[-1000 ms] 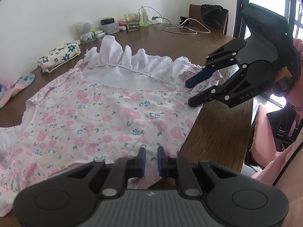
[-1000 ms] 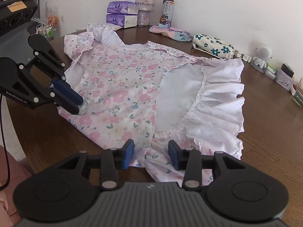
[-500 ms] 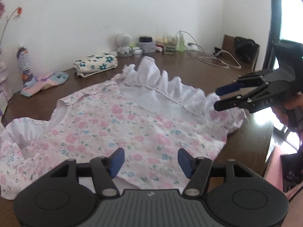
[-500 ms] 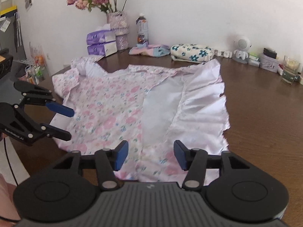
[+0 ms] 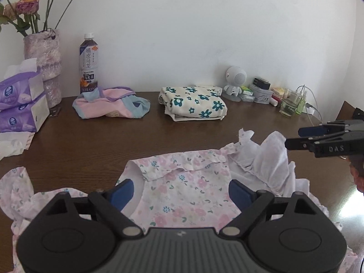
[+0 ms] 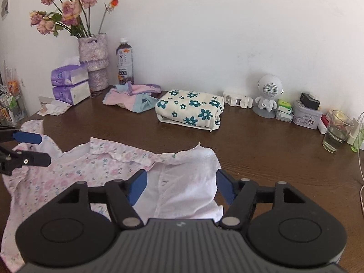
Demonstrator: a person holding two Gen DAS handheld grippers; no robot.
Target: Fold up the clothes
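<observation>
Left wrist view: since a second ago the pink floral cotton dress (image 5: 182, 193) has been folded in half on the brown wooden table (image 5: 141, 136), and left gripper (image 5: 182, 192) and right gripper (image 6: 180, 187) are opening, empty, so another fold likely follows.

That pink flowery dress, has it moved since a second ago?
Yes. The pink flowery dress was folded toward the near table edge, away from the folded cream garment.
</observation>
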